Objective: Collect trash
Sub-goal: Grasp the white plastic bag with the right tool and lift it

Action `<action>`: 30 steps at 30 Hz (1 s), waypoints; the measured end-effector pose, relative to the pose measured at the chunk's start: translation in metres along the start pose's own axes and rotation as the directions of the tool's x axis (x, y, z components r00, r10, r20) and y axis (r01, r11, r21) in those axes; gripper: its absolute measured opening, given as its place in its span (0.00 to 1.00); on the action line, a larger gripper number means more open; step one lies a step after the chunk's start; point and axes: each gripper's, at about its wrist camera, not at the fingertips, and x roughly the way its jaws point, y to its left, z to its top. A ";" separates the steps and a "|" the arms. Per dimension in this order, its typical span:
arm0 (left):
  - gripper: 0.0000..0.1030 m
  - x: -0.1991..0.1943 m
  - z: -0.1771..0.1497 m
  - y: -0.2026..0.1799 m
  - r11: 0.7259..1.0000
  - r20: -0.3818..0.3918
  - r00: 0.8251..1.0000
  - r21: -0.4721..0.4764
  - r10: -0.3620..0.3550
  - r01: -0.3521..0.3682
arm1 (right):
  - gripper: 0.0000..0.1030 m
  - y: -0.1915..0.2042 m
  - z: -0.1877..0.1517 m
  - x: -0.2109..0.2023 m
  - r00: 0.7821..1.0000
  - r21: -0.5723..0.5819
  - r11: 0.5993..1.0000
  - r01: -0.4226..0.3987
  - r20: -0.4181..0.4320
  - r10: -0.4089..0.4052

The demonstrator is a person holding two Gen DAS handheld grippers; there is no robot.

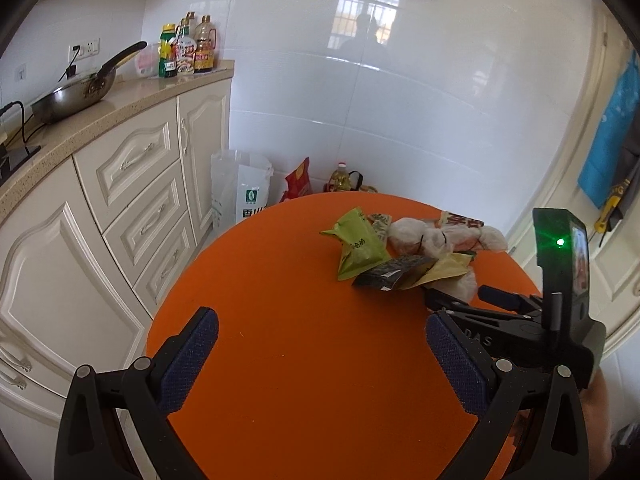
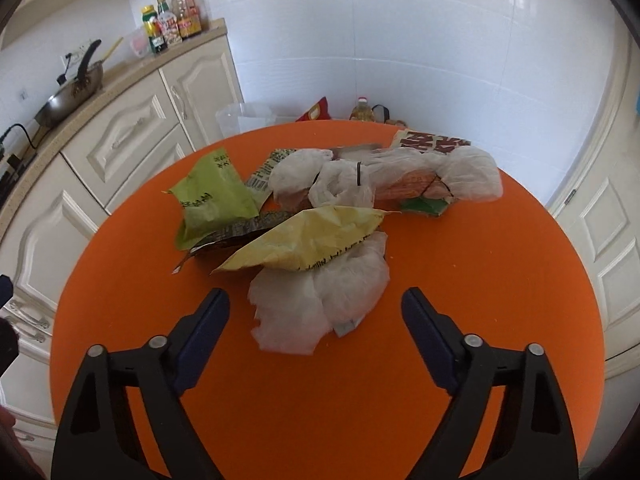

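White tiled walls (image 1: 400, 100) and cream cabinets (image 1: 132, 184) flank an orange table (image 1: 300, 360).

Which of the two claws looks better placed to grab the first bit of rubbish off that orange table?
The right gripper, probably. It is open and a crumpled white plastic bag lies just ahead, between its fingers. The left gripper, also open, has only bare orange table in front, with the pile farther off to its right.

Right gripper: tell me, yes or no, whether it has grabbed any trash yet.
No: the right gripper is open, its fingers apart and empty just short of the crumpled white plastic bag on the orange table.
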 end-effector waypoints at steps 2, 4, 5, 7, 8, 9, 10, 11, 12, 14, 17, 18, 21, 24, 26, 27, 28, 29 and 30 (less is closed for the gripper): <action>0.99 0.010 0.004 0.000 1.000 -0.007 1.000 0.002 -0.004 0.004 | 0.67 -0.001 0.001 0.007 1.000 -0.002 1.000 -0.005 -0.011 0.005; 0.99 0.019 0.006 -0.003 1.000 -0.014 1.000 0.006 -0.008 0.008 | 0.64 -0.005 -0.001 0.006 1.000 0.005 1.000 -0.027 -0.001 0.027; 0.99 0.023 0.007 -0.005 1.000 -0.016 1.000 0.009 -0.012 0.012 | 0.60 -0.007 -0.003 0.004 0.999 0.004 0.999 -0.034 0.002 0.034; 0.99 0.031 0.009 -0.008 1.000 -0.023 1.000 0.013 -0.018 0.019 | 0.57 -0.010 -0.008 -0.001 0.999 0.003 0.999 -0.045 0.001 0.045; 0.99 0.035 0.010 -0.011 1.000 -0.028 0.999 0.014 -0.026 0.026 | 0.56 -0.014 -0.011 -0.004 0.999 0.005 0.999 -0.046 0.002 0.046; 0.99 0.039 0.010 -0.013 0.999 -0.031 0.999 0.018 -0.032 0.033 | 0.56 -0.019 -0.015 -0.008 0.999 0.010 0.999 -0.050 0.001 0.050; 0.99 0.043 0.009 -0.015 0.999 -0.033 0.999 0.021 -0.038 0.039 | 0.56 -0.023 -0.020 -0.013 0.998 0.014 0.998 -0.059 0.003 0.059; 0.99 0.047 0.009 -0.019 0.999 -0.037 0.998 0.029 -0.046 0.047 | 0.56 -0.027 -0.024 -0.017 0.998 0.014 0.998 -0.068 0.007 0.068; 0.99 0.050 0.006 -0.020 0.998 -0.039 0.998 0.033 -0.052 0.054 | 0.56 -0.032 -0.028 -0.022 0.997 0.013 0.997 -0.070 0.011 0.070; 0.99 0.060 0.006 -0.028 0.997 -0.052 0.996 0.045 -0.068 0.070 | 0.56 -0.040 -0.035 -0.031 0.997 0.019 0.997 -0.070 0.017 0.069; 0.99 0.073 0.008 -0.043 0.993 -0.071 0.993 0.069 -0.092 0.097 | 0.56 -0.054 -0.044 -0.042 0.997 0.042 0.996 -0.072 0.025 0.071; 0.99 0.077 0.007 -0.047 0.992 -0.077 0.992 0.076 -0.099 0.105 | 0.56 -0.060 -0.048 -0.046 0.998 0.052 0.996 -0.067 0.027 0.065; 0.99 0.091 0.007 -0.059 0.987 -0.095 0.989 0.106 -0.110 0.120 | 0.56 -0.073 -0.055 -0.054 0.997 0.085 0.994 -0.070 0.033 0.067; 0.99 0.105 0.007 -0.063 0.987 -0.098 0.991 0.123 -0.088 0.100 | 0.56 -0.084 -0.059 -0.058 0.997 0.107 0.992 -0.073 0.039 0.069; 0.99 0.119 0.012 -0.061 0.988 -0.097 0.992 0.126 -0.075 0.087 | 0.56 -0.088 -0.060 -0.060 0.996 0.110 0.991 -0.081 0.045 0.077; 0.99 0.126 0.014 -0.061 0.988 -0.096 0.993 0.132 -0.066 0.079 | 0.56 -0.090 -0.061 -0.061 0.996 0.108 0.990 -0.086 0.047 0.081; 0.99 0.136 0.017 -0.061 0.987 -0.095 0.994 0.145 -0.051 0.065 | 0.56 -0.090 -0.061 -0.060 0.995 0.107 0.990 -0.090 0.047 0.086; 0.99 0.144 0.021 -0.060 0.986 -0.094 0.995 0.160 -0.037 0.052 | 0.56 -0.090 -0.061 -0.060 0.995 0.107 0.990 -0.095 0.046 0.090; 0.99 0.154 0.026 -0.061 0.983 -0.092 0.995 0.177 -0.028 0.044 | 0.56 -0.090 -0.060 -0.059 0.995 0.108 0.989 -0.098 0.047 0.093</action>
